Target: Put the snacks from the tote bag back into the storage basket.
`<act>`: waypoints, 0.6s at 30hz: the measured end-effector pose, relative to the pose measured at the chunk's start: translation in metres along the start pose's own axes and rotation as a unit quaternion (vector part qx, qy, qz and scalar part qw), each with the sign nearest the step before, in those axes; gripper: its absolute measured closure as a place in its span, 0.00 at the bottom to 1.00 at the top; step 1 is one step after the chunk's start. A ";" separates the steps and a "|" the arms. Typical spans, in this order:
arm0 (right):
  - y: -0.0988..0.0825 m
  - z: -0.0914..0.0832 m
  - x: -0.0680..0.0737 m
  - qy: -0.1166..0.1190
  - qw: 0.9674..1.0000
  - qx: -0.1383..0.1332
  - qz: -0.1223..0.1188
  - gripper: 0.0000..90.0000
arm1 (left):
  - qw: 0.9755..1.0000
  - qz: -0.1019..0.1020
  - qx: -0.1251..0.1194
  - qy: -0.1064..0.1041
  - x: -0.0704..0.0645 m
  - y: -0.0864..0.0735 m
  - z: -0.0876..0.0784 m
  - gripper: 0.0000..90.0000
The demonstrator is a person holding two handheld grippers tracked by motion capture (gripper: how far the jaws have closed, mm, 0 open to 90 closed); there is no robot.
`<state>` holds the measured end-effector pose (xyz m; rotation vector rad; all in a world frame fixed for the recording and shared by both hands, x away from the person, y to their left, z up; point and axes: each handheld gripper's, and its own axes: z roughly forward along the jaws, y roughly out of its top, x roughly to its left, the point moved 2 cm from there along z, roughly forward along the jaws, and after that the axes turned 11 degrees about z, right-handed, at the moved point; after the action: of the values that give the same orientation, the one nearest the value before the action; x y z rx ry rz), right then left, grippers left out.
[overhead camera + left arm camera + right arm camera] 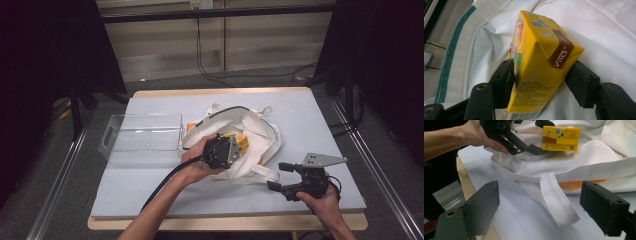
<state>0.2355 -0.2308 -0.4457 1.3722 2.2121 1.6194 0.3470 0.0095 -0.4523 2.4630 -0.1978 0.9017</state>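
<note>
Lab recording bay, black curtains [35, 75], metal floor rails [60, 185], padded worktable [320, 125], trailing cables [210, 70]

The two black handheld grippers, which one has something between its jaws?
The left gripper, over the white cloth tote bag: its jaws close on a yellow drink carton. The right gripper stands open, only pointing toward a white bag strap.

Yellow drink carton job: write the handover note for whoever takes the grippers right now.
Left gripper: jaws on both sides of the yellow drink carton, which sits on the white tote bag.
Right gripper: open, holding nothing, low over the table by the bag's strap.
Clear plastic bin: to the left of the bag, nothing in it.
Done: carton gripped.
Left: probably lift the carton out and set it in the bin; watch for the bag dragging along.
</note>
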 end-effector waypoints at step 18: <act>0.001 0.000 -0.001 0.001 1.000 -0.002 -0.001 0.18 | 0.997 -0.063 -0.027 0.020 0.019 -0.008 -0.010 0.57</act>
<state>0.2360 -0.2314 -0.4453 1.3686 2.2089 1.6235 0.3586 0.0222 -0.4367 2.3768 -0.0509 0.8800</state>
